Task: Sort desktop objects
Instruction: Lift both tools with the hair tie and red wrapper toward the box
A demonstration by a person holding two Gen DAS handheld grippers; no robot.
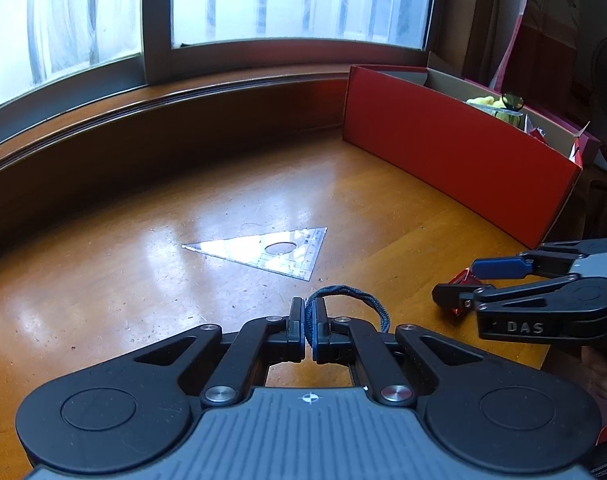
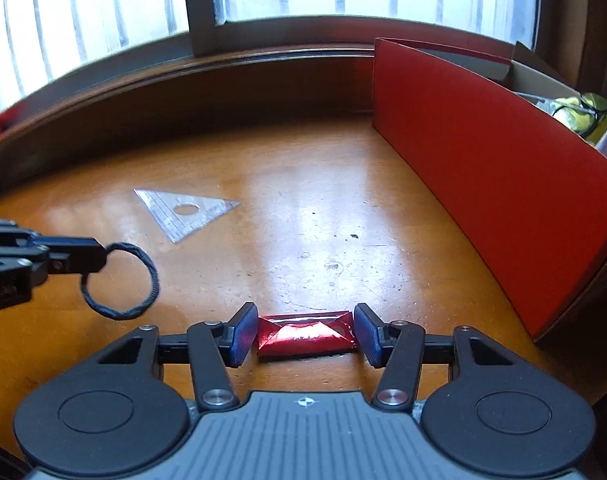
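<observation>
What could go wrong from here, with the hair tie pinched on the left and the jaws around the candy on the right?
The hair tie is pinched only at one edge by the left gripper, so it could slip out. The right gripper is open around the red foil candy; the slick wrapper may squirt out on closing. The red box wall is high and could snag either item.

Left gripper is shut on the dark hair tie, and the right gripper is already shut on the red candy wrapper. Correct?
Not quite. The left gripper is shut on the hair tie, but the right gripper is open: in the right wrist view its pads only bracket the red candy wrapper, which lies on the table.
</observation>
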